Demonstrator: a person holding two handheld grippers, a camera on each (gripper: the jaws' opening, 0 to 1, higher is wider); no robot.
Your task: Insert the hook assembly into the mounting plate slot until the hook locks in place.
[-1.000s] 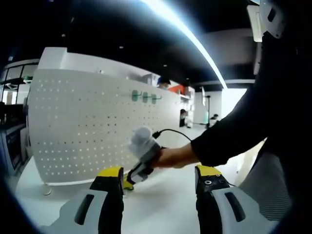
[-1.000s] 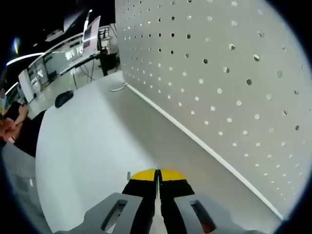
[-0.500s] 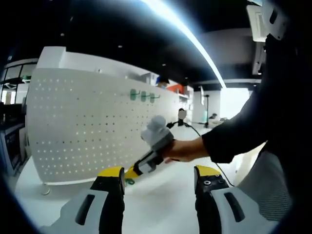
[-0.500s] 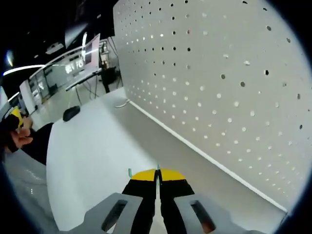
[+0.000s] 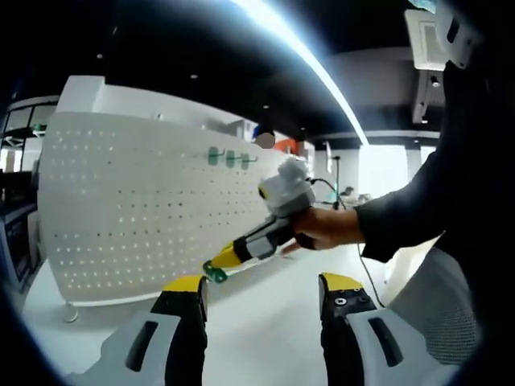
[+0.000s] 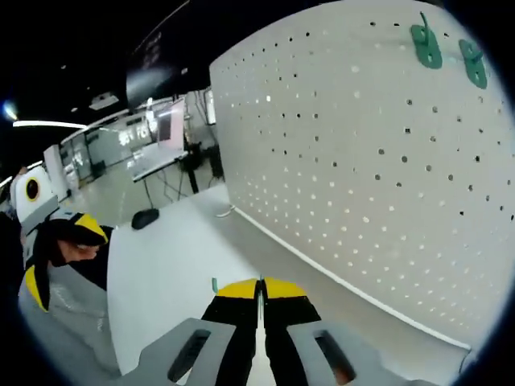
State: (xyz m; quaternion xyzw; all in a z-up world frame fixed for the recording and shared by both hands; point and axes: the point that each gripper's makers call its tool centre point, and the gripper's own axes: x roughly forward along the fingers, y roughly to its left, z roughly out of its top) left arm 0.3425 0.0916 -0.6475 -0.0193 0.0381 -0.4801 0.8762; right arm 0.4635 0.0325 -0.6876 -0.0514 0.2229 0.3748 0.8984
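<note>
Above the white tabletop [image 5: 265, 322], in the left gripper view, our right gripper [image 5: 216, 269] sits mid-air in front of the white perforated pegboard mounting plate [image 5: 137, 217], with a small green plastic hook assembly [image 5: 214, 273] pinched at its yellow tips. Right gripper view shows those jaws pressed together, only a sliver of green hook [image 6: 214, 285] poking out at the left of the tips, so we read it as clamped on the hook. Left gripper [image 5: 257, 301] has jaws spread wide with nothing between them, low over the table, well apart from the plate.

Progress as we judge it:
- hook is picked up and raised off the table: done
- approach to the plate: under way; hook is near the plate face but apart from it, no contact visible
- alignment with a slot, insertion, lock: not yet done

Three green hooks [image 5: 226, 158] already sit in a row high on the plate; two of them [image 6: 426, 44] show at the top of the right gripper view, well above where the tips point now. We'd expect the target slot to be up near that row, so the hook needs to go higher and then in. Can't tell the hook's orientation in the jaws, too little of it shows
</note>
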